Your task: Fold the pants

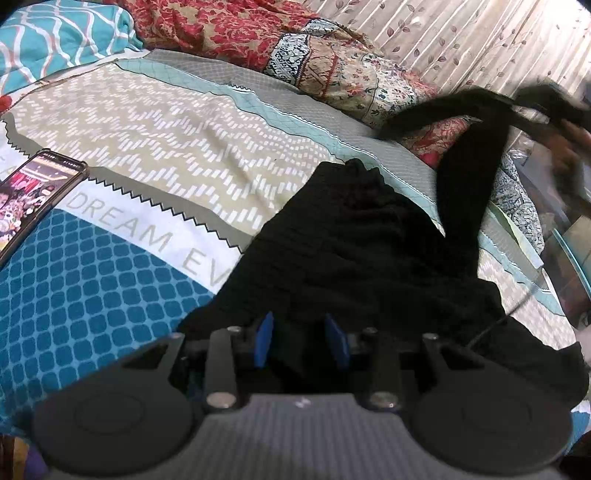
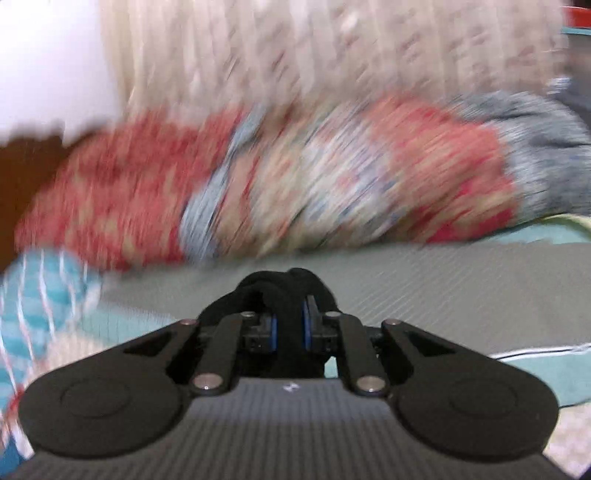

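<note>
Black pants (image 1: 362, 243) lie bunched on the patterned bedsheet (image 1: 155, 140). One leg rises to the upper right, where my right gripper (image 1: 550, 107) holds it, blurred. My left gripper (image 1: 300, 341) sits low over the near part of the pants, its blue pads (image 1: 264, 339) a little apart with black cloth between them. In the right wrist view my right gripper (image 2: 290, 326) is shut on a wad of black pants cloth (image 2: 284, 291) above the grey sheet (image 2: 424, 280).
A phone (image 1: 33, 199) with a lit screen lies on the bed at the left. Red floral bedding (image 1: 258, 33) is piled along the back against a leaf-print curtain (image 1: 461, 37). A teal patterned pillow (image 1: 55, 37) is at the far left. The right wrist view is motion-blurred.
</note>
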A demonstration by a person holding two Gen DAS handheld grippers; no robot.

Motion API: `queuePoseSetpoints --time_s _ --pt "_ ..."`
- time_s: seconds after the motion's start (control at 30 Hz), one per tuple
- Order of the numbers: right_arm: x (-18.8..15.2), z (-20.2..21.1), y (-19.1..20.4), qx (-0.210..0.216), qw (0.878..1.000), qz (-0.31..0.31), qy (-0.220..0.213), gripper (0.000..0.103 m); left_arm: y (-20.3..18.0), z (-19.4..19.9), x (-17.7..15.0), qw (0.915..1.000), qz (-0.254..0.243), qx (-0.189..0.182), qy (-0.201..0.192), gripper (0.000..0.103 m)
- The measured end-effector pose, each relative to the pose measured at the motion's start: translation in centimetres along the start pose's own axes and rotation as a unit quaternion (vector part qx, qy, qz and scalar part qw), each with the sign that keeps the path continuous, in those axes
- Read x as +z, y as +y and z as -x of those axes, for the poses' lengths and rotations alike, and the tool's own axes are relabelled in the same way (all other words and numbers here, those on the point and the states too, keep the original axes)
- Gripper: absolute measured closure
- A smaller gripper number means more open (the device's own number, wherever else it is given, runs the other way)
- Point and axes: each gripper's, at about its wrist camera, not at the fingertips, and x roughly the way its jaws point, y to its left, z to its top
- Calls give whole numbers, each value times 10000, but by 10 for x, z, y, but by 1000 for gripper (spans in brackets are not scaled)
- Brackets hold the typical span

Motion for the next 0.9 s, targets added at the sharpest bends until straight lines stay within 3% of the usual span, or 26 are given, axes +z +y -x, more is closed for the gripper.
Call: queuePoseSetpoints --time_s 0.1,0.17,0.2,0.23,0.27,0.3,0.4,0.47,0.53,0.67,0.7,0.8,0.87,0.9 --pt "-8 62 -83 -473 9944 -783 -534 87 -1 -1 1 10000 -38 33 9 70" --pt "-30 97 -139 -1210 9829 -1188 -723 79 -1 1 3 10000 -31 10 41 70" --pt "-47 113 -170 -1782 9711 -1412 -720 74 1 3 5 10000 11 -27 72 69" --pt "-64 125 -195 -2310 9579 -1596 -604 54 3 6 8 9999 82 -67 98 66" --pt "-79 135 -216 -2747 9442 -1765 -443 41 6 10 11 9998 156 -86 104 64" --pt "-97 148 -237 -3084 9306 -1952 -292 41 10 17 15 9996 265 -99 60 60" --pt "-141 188 -276 -3360 9090 -2455 -241 41 19 36 34 9988 426 -116 -200 59" --pt "-157 203 -283 -3475 9022 -2545 -241 41 18 40 57 9986 343 -67 -389 57" --pt "-165 206 -284 -3454 9025 -2562 -219 41 6 31 86 9987 36 84 -499 52" --pt "-176 208 -271 -3236 9121 -2505 -240 41 -37 -30 130 9898 -1252 288 -616 37" --pt "-178 205 -267 -3179 9157 -2449 -210 41 -47 -54 137 9856 -1528 437 -575 36" --pt "-180 200 -258 -3053 9268 -2186 -84 41 -73 -117 144 9782 -2014 452 -241 19" --pt "-180 195 -254 -3026 9312 -2032 -3 41 -87 -143 137 9734 -2239 474 -112 19" --pt "-180 191 -258 -3005 9332 -1971 37 41 -96 -154 130 9692 -2408 509 -44 27"
